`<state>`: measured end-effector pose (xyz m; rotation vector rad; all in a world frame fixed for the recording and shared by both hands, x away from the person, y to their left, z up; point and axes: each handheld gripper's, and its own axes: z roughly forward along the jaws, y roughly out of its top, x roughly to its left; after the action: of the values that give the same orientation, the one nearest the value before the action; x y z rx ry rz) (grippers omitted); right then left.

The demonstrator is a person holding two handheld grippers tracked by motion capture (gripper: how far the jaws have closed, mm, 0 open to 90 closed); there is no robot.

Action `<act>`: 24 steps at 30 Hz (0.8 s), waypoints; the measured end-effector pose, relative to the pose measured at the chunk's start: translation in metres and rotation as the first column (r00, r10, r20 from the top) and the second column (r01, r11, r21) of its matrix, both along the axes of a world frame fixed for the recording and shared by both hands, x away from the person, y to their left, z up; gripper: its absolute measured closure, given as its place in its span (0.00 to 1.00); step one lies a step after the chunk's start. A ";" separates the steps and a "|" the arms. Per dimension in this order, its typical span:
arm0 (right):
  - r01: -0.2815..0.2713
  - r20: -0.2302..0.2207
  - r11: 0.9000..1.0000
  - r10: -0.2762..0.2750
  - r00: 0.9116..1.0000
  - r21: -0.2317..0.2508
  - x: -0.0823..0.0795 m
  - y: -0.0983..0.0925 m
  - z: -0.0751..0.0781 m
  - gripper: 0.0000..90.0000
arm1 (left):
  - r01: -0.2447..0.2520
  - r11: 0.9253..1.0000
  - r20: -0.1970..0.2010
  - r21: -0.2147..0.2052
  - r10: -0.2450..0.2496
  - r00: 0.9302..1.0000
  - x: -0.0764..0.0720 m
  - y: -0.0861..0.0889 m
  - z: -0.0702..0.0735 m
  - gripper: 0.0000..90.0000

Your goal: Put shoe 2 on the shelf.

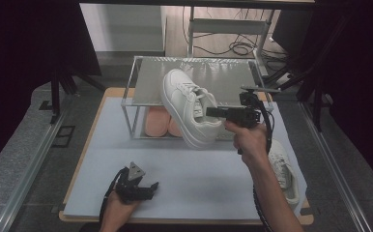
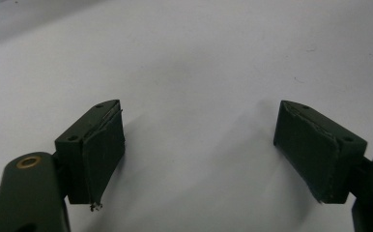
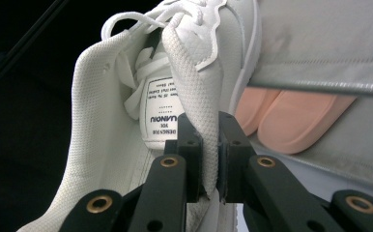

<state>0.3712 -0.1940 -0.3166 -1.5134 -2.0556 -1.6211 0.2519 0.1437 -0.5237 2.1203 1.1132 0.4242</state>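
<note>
A white sneaker point(image 1: 187, 104) hangs in the air in front of a two-level metal rack point(image 1: 146, 79), toe tilted up toward the rack's top shelf. My right gripper point(image 1: 212, 111) is shut on the sneaker's collar; in the right gripper view the white mesh collar point(image 3: 194, 82) is pinched between the two black jaws of my right gripper point(image 3: 210, 145). A second white sneaker point(image 1: 283, 171) lies on the table at the right, partly behind the forearm. My left gripper point(image 1: 148, 187) rests low near the table's front edge, and in the left gripper view my left gripper point(image 2: 199, 145) stands open over bare white surface.
A pair of pink soles point(image 1: 161, 123) sits on the rack's lower level, also seen as pink soles point(image 3: 291, 116) in the right gripper view. The white mat point(image 1: 184, 174) covers a wooden table. Dark frames and cables stand behind and to the sides.
</note>
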 end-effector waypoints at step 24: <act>0.199 0.009 0.978 -0.199 0.980 -0.065 0.038 0.026 0.010 0.87 | 0.007 1.000 0.006 0.003 -0.007 1.000 -0.001 0.000 0.000 0.22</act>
<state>0.4096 -0.1680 -0.3071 -1.7924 -2.0339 -1.6349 0.2508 0.1434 -0.5236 2.1232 1.1028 0.4284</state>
